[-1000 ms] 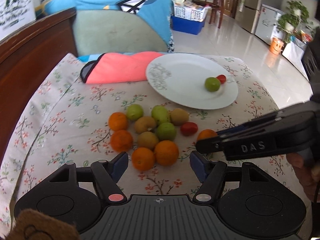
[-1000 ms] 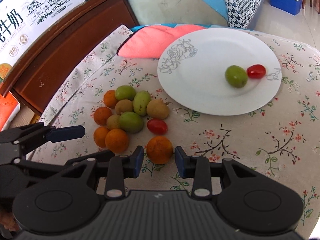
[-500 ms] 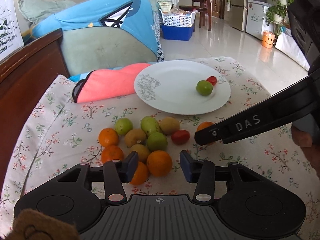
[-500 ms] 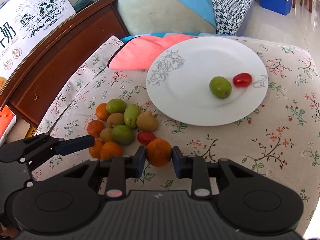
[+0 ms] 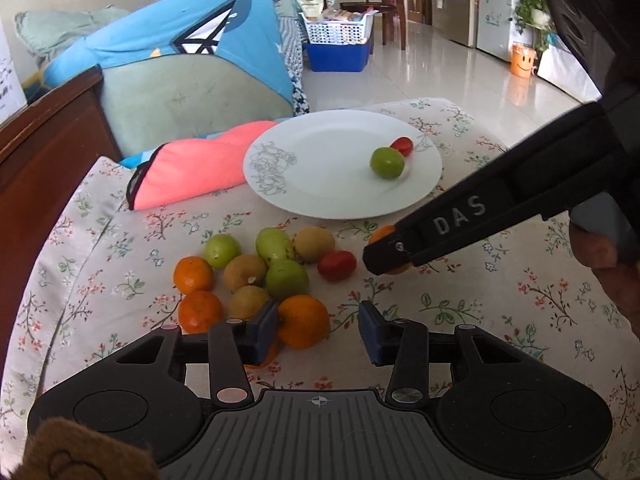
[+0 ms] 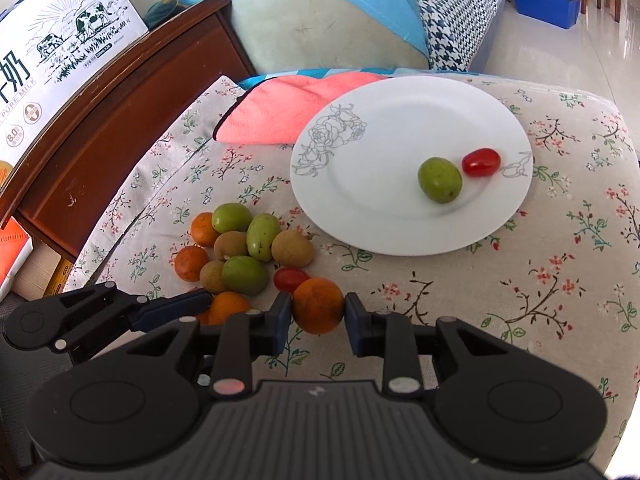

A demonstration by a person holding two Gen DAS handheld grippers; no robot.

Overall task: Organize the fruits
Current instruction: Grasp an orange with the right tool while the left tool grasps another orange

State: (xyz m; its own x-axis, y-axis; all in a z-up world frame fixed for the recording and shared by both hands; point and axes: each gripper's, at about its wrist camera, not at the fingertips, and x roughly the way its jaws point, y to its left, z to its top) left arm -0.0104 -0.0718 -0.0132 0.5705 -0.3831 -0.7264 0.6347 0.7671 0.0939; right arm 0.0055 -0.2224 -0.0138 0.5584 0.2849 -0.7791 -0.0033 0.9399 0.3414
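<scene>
A white plate (image 5: pixel 320 200) on the floral tablecloth holds a green fruit (image 5: pixel 387 163) and a cherry tomato (image 5: pixel 402 145). In front of it lies a pile of oranges, green fruits and brown fruits, with a second tomato (image 5: pixel 337 265). My left gripper (image 5: pixel 318 332) is closing around the pile's nearest orange (image 5: pixel 303 322). Its left pad is against the orange and its right pad stands off. My right gripper (image 6: pixel 317 318) is shut on another orange (image 6: pixel 318 310) at the pile's right end. The plate (image 6: pixel 360 216) lies just beyond it.
A pink cloth (image 5: pixel 192 168) lies left of the plate. A dark wooden frame (image 5: pixel 40 152) borders the table on the left, with a milk carton (image 6: pixel 60 52) on it. A cushion and blue fabric (image 5: pixel 180 40) stand behind. The table's edge drops off at the right.
The left gripper's jaws have narrowed and moved in around the near orange. The right gripper's pads have closed the small gap onto its orange and stayed in place.
</scene>
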